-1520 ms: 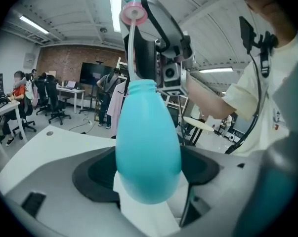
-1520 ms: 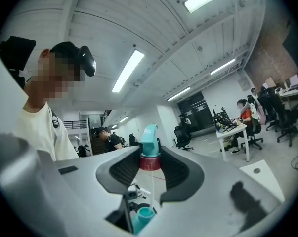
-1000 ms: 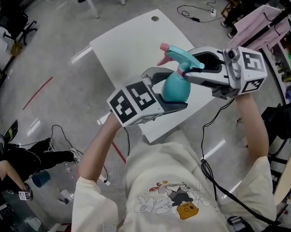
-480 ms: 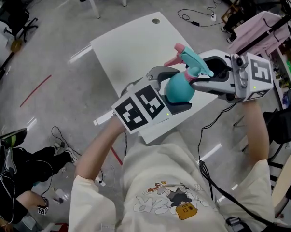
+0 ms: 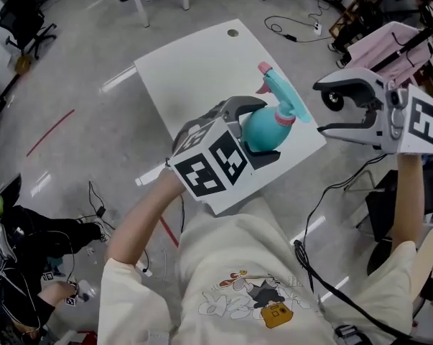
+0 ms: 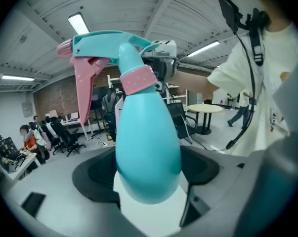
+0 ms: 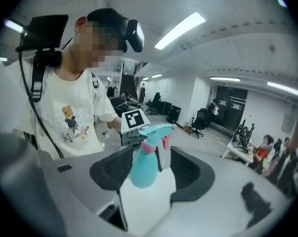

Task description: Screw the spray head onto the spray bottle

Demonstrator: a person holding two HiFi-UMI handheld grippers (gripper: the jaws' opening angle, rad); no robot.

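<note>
Off to the right, the right tool (image 5: 325,108) has quit the spray head (image 5: 282,98), jaws just opened wide, empty. Left tool (image 5: 253,132) clamps the teal spray bottle (image 6: 148,152) above the white tabletop (image 5: 194,63); only its view shows the pink collar (image 6: 137,79) close.

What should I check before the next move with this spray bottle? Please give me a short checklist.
1. Grip: the left gripper is shut on the spray bottle: ok.
2. Seating: the spray head sits on the bottle, with the pink collar at the neck: ok.
3. Tightness of the collar: cannot tell.
4. Release: the right gripper is open; its jaws have just been opening and nothing is between them: ok.
5. Set-down place: the white table lies below the bottle: ok.
</note>
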